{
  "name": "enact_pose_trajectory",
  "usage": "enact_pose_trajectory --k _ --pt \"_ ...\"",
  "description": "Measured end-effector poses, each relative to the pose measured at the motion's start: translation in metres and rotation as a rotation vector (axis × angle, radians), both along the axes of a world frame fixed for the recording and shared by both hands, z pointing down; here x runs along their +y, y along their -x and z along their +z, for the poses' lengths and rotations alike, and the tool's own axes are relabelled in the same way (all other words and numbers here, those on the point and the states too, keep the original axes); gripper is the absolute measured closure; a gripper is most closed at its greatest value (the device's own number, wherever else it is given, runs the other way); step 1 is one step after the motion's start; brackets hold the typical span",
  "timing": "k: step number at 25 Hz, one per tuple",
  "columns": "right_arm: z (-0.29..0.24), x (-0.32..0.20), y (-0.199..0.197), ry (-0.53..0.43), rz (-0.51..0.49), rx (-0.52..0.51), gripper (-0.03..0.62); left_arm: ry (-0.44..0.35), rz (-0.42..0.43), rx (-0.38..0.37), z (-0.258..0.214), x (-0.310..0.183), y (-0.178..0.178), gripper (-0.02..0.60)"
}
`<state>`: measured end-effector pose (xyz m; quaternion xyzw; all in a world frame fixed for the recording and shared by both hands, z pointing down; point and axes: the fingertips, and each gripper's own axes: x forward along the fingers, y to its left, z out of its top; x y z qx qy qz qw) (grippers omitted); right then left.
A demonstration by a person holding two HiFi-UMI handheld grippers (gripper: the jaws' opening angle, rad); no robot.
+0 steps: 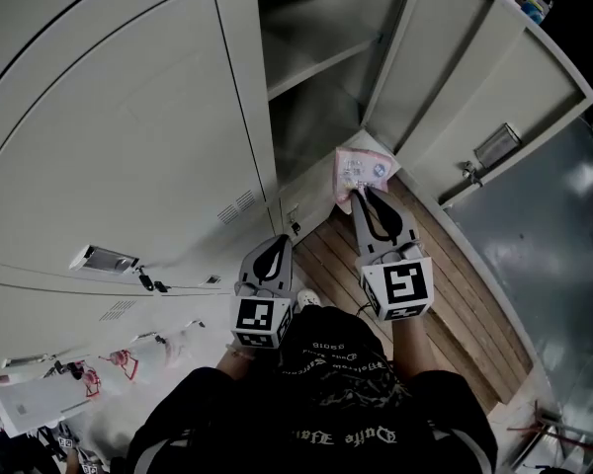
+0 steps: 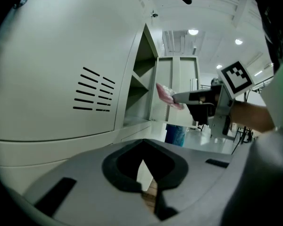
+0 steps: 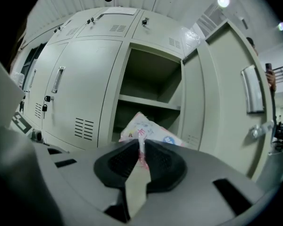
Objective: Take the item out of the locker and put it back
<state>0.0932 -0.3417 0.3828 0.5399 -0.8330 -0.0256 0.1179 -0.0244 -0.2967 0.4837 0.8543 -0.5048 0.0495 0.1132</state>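
Note:
A pink and white printed packet hangs in front of the open locker, low down by its bottom compartment. My right gripper is shut on the packet's near edge. In the right gripper view the packet sticks up between the jaws, below the locker's shelf. My left gripper rests lower, beside the closed locker door, its jaws together with nothing in them. From the left gripper view I see the packet and the right gripper out in front of the opening.
The locker's door stands swung open to the right, its handle facing out. A wooden strip of floor runs along the lockers, with shiny grey floor beyond. A blue bin stands past the lockers. Keys hang from a closed door.

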Motion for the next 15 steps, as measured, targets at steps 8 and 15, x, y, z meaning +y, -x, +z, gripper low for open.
enact_pose_trajectory --k 8,15 --pt "-0.061 -0.037 0.007 -0.1 -0.068 0.055 0.551 0.009 -0.033 -0.014 0.003 0.003 0.009 0.575" --pt "-0.113 -0.067 0.014 -0.175 -0.115 0.093 0.549 0.003 -0.049 -0.014 0.0 0.002 0.012 0.575"
